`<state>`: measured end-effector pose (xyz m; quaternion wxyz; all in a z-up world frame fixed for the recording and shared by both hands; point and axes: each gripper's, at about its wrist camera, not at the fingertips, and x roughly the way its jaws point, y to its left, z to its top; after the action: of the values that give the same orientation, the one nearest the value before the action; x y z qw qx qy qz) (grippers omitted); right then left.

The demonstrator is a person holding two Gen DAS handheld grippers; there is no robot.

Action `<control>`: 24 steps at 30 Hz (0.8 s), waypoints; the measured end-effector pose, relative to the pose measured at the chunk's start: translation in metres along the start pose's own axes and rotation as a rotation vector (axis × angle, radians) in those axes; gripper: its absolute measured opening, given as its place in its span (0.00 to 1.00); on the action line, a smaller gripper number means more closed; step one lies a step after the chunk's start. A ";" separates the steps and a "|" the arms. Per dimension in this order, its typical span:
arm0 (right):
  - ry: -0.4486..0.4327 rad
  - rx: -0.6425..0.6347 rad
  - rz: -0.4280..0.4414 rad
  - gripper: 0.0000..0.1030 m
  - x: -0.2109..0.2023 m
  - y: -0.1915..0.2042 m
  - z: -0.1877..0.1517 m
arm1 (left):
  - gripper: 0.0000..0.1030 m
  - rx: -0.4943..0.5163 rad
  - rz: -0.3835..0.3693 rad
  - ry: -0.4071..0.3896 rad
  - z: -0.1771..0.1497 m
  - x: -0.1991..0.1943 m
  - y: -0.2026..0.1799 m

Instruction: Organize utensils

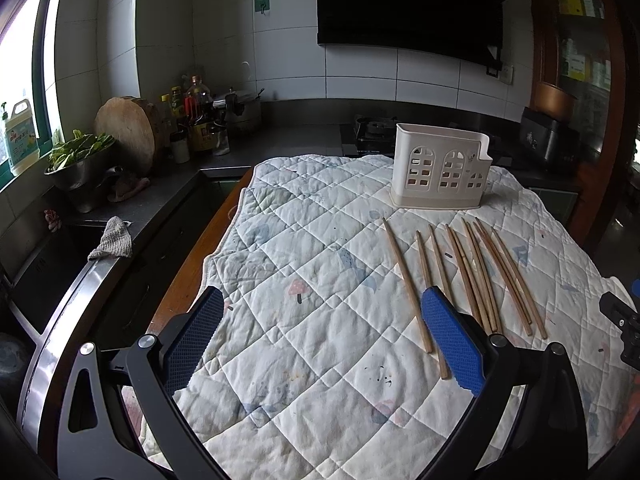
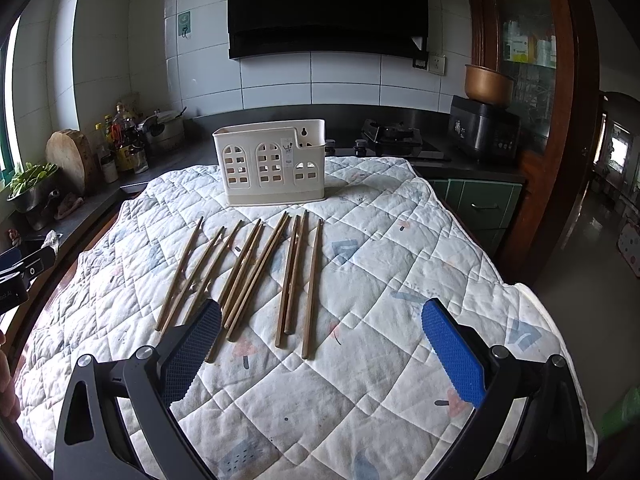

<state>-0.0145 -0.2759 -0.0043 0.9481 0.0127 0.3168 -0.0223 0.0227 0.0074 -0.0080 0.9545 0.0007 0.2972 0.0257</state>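
Note:
Several wooden chopsticks (image 1: 472, 276) lie loose in a row on a quilted cloth (image 1: 312, 280); they also show in the right wrist view (image 2: 256, 272). A white plastic utensil holder (image 1: 440, 170) with window-shaped cutouts stands upright behind them, also in the right wrist view (image 2: 270, 168). My left gripper (image 1: 322, 308) is open and empty above the cloth, left of the chopsticks, its right finger over their near ends. My right gripper (image 2: 322, 316) is open and empty above the cloth, at the near ends of the chopsticks.
The cloth (image 2: 380, 280) covers a wooden table. Left of it are a sink, a rag (image 1: 112, 238), a metal bowl of greens (image 1: 78, 160), a round cutting board (image 1: 126, 132) and bottles (image 1: 196, 116). A stove (image 2: 392, 136) and a rice cooker (image 2: 482, 130) stand behind.

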 end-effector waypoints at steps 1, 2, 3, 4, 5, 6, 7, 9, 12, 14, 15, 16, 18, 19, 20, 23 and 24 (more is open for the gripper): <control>0.002 0.000 0.002 0.94 0.002 0.000 0.000 | 0.94 0.000 -0.002 0.006 0.000 0.003 -0.001; 0.005 0.000 0.001 0.94 0.004 -0.002 -0.001 | 0.94 0.002 -0.003 0.011 0.000 0.005 -0.001; 0.011 0.000 -0.001 0.94 0.007 -0.003 -0.001 | 0.94 0.003 -0.004 0.019 0.000 0.009 -0.003; 0.016 -0.001 -0.002 0.94 0.009 -0.004 -0.002 | 0.94 0.004 -0.006 0.027 0.001 0.012 -0.004; 0.020 0.002 -0.002 0.94 0.011 -0.007 -0.003 | 0.93 0.004 -0.009 0.036 0.001 0.016 -0.005; 0.025 0.006 -0.002 0.94 0.014 -0.008 -0.003 | 0.93 0.002 -0.016 0.047 0.001 0.020 -0.006; 0.029 0.008 -0.002 0.93 0.016 -0.009 -0.003 | 0.93 -0.002 -0.024 0.060 0.001 0.025 -0.008; 0.036 0.010 -0.003 0.93 0.021 -0.011 -0.003 | 0.81 -0.009 -0.046 0.088 0.000 0.035 -0.012; 0.048 0.014 -0.001 0.93 0.029 -0.014 -0.004 | 0.69 -0.035 -0.079 0.149 -0.002 0.055 -0.016; 0.056 0.014 0.001 0.91 0.034 -0.016 -0.004 | 0.60 -0.051 -0.111 0.186 -0.005 0.067 -0.020; 0.061 0.017 0.002 0.89 0.037 -0.017 -0.005 | 0.58 -0.053 -0.118 0.200 -0.007 0.072 -0.022; 0.067 0.020 0.004 0.85 0.039 -0.018 -0.005 | 0.56 -0.050 -0.118 0.208 -0.009 0.076 -0.025; 0.085 0.026 0.015 0.80 0.047 -0.021 -0.006 | 0.52 -0.035 -0.121 0.221 -0.011 0.083 -0.032; 0.093 0.029 0.015 0.80 0.050 -0.022 -0.007 | 0.49 -0.028 -0.125 0.227 -0.012 0.086 -0.035; 0.099 0.031 0.014 0.80 0.054 -0.023 -0.007 | 0.49 -0.021 -0.126 0.233 -0.013 0.088 -0.039; 0.118 0.037 0.018 0.76 0.063 -0.025 -0.009 | 0.40 0.004 -0.127 0.254 -0.014 0.098 -0.052; 0.125 0.040 0.022 0.76 0.066 -0.025 -0.010 | 0.36 0.005 -0.133 0.263 -0.014 0.102 -0.055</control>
<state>0.0311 -0.3031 -0.0519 0.9263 0.0363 0.3747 -0.0173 0.1013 -0.0426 -0.0789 0.9069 -0.0199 0.4191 -0.0383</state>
